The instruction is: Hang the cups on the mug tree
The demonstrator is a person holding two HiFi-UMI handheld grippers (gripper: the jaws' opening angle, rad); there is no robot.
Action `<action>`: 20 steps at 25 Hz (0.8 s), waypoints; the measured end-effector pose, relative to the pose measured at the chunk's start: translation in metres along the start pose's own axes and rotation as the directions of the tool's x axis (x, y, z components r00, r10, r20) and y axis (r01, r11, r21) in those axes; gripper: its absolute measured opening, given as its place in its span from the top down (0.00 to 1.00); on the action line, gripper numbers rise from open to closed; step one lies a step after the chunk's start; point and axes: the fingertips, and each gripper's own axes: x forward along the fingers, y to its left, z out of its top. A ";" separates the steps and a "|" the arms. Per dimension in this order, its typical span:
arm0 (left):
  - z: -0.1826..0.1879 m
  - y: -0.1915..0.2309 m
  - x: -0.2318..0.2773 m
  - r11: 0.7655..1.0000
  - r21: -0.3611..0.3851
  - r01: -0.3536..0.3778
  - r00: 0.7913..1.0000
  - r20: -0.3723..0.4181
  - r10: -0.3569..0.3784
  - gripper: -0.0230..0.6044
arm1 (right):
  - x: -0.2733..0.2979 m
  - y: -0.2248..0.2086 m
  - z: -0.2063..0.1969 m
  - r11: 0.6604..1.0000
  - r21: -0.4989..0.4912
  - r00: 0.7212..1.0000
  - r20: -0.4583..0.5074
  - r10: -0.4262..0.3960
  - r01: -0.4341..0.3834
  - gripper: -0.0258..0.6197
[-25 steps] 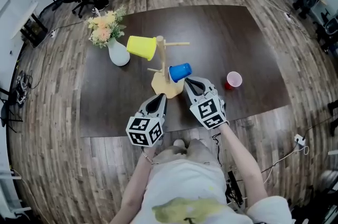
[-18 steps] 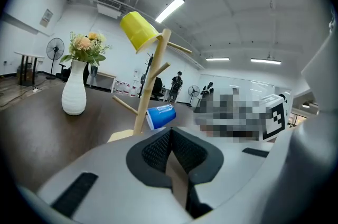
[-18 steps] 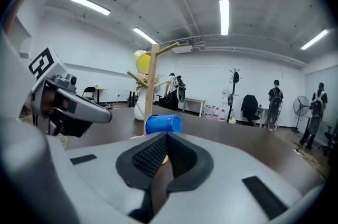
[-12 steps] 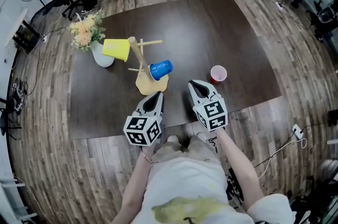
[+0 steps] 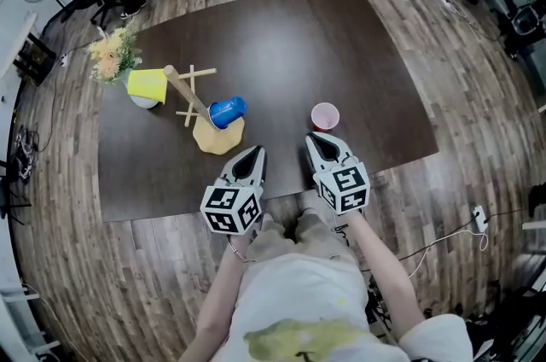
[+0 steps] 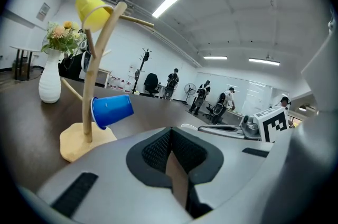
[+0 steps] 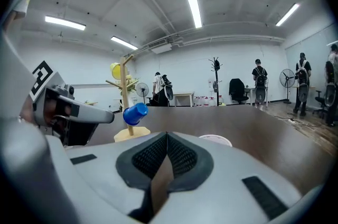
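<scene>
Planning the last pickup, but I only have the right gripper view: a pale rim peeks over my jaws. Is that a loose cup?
Observer: Yes. The head view shows a red cup standing mouth up on the table, just beyond the right gripper.
Operator: Is the left gripper free?
Observer: Its own view shows the left gripper shut, nothing between its jaws.
Operator: Any peg free?
Observer: From above, the mug tree has bare pegs near the yellow cup; the blue cup hangs lower.
</scene>
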 end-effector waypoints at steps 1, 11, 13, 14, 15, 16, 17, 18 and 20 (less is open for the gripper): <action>-0.002 -0.003 0.003 1.000 -0.002 -0.001 1.000 -0.002 0.001 0.93 | -0.002 -0.005 -0.003 1.000 0.006 1.000 -0.005 -0.005 0.005 0.93; -0.015 -0.024 0.026 0.999 -0.025 -0.030 0.999 -0.021 0.030 0.93 | -0.015 -0.054 -0.033 0.996 0.047 0.997 -0.025 -0.068 0.070 0.91; -0.017 -0.027 0.031 0.999 -0.028 -0.035 0.999 -0.024 0.034 0.93 | -0.013 -0.059 -0.037 0.996 0.053 0.997 -0.032 -0.066 0.067 0.83; -0.018 -0.029 0.033 0.999 -0.029 -0.036 0.999 -0.026 0.035 0.93 | -0.012 -0.061 -0.039 0.996 0.056 0.997 -0.036 -0.063 0.065 0.79; -0.019 -0.030 0.036 0.999 -0.030 -0.037 0.999 -0.027 0.036 0.93 | -0.010 -0.064 -0.042 0.996 0.059 0.997 -0.040 -0.060 0.062 0.76; -0.021 -0.032 0.038 0.999 -0.032 -0.038 0.999 -0.029 0.037 0.93 | -0.009 -0.066 -0.045 0.996 0.061 0.998 -0.045 -0.055 0.057 0.73; -0.021 -0.033 0.041 0.999 -0.033 -0.040 0.999 -0.031 0.039 0.93 | -0.007 -0.067 -0.047 0.997 0.063 0.998 -0.049 -0.048 0.051 0.71; -0.022 -0.034 0.043 0.999 -0.035 -0.042 0.999 -0.032 0.041 0.93 | -0.004 -0.069 -0.048 0.997 0.063 0.998 -0.053 -0.041 0.044 0.67; -0.022 -0.034 0.047 0.998 -0.038 -0.048 0.998 -0.035 0.047 0.93 | 0.002 -0.070 -0.051 0.998 0.061 0.998 -0.063 -0.024 0.028 0.59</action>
